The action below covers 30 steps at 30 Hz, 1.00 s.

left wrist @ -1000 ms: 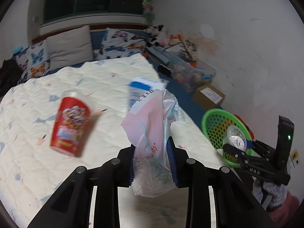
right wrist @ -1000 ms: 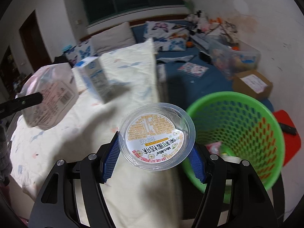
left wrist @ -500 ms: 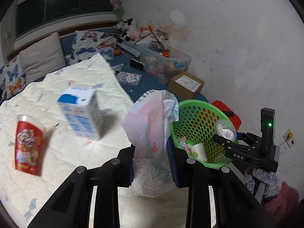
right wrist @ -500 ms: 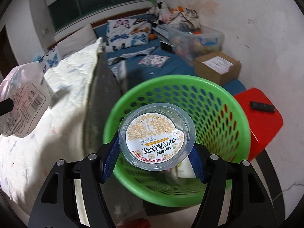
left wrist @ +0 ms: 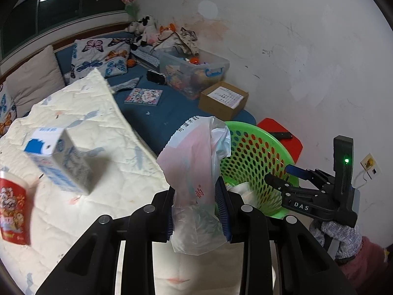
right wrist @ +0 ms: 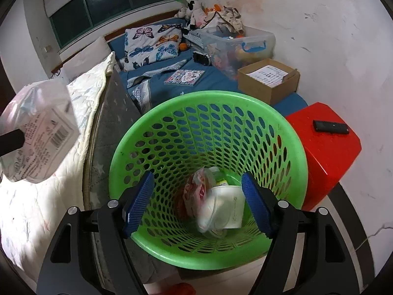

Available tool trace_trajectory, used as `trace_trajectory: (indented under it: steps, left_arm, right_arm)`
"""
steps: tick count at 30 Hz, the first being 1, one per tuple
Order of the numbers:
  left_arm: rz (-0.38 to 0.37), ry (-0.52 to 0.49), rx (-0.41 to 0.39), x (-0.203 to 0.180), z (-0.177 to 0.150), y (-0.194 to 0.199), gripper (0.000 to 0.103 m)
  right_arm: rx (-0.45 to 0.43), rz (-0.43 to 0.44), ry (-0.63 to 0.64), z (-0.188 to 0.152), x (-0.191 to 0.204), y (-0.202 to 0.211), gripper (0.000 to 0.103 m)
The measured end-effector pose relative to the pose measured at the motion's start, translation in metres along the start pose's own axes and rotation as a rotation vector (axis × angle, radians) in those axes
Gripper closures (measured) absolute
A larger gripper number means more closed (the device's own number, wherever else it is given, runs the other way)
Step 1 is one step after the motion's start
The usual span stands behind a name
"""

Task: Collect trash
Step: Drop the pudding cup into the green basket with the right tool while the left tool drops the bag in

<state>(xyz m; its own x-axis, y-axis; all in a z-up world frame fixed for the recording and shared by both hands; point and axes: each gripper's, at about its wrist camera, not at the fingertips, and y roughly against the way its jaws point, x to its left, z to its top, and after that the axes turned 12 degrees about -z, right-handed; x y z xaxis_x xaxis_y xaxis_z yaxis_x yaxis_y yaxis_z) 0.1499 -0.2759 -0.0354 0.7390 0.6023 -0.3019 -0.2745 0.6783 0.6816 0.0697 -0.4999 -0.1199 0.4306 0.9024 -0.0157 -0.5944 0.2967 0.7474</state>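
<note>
My left gripper (left wrist: 196,209) is shut on a crumpled clear plastic bag (left wrist: 196,172) with pink print, held above the bed's edge, left of the green basket (left wrist: 258,152). The bag also shows in the right wrist view (right wrist: 36,132). My right gripper (right wrist: 197,201) is open and empty above the green perforated basket (right wrist: 208,113); it also shows in the left wrist view (left wrist: 282,179). Inside the basket lie a white paper cup (right wrist: 226,206), a pink wrapper (right wrist: 194,194) and a clear tub, partly hidden. A blue-white milk carton (left wrist: 59,157) and a red cup (left wrist: 12,209) stand on the bed.
The white quilted bed (left wrist: 86,113) fills the left. A red stool (right wrist: 326,142) with a black remote (right wrist: 330,126) stands right of the basket. A cardboard box (right wrist: 270,78), a clear storage bin (right wrist: 233,44) and a book (right wrist: 185,76) lie on the blue mat behind.
My right gripper moved over the basket, opened and dropped the clear lidded tub into it. My left gripper carried the bag right, toward the basket.
</note>
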Motion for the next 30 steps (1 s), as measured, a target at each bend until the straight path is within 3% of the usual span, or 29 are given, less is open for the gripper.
trace_trajectory:
  steps: [17, 22, 30]
  left_arm:
    - [-0.046, -0.038, 0.086, -0.029, 0.013, -0.062, 0.071]
    - [-0.057, -0.029, 0.101, -0.029, 0.012, -0.071, 0.065]
    - [-0.074, -0.027, 0.079, -0.031, 0.011, -0.07, 0.044]
  right_arm:
    - [-0.036, 0.012, -0.049, -0.007, -0.024, 0.028, 0.029]
    - [-0.038, 0.011, -0.058, -0.009, -0.029, 0.031, 0.029]
    - [-0.032, 0.019, -0.067, -0.011, -0.029, 0.031, 0.029]
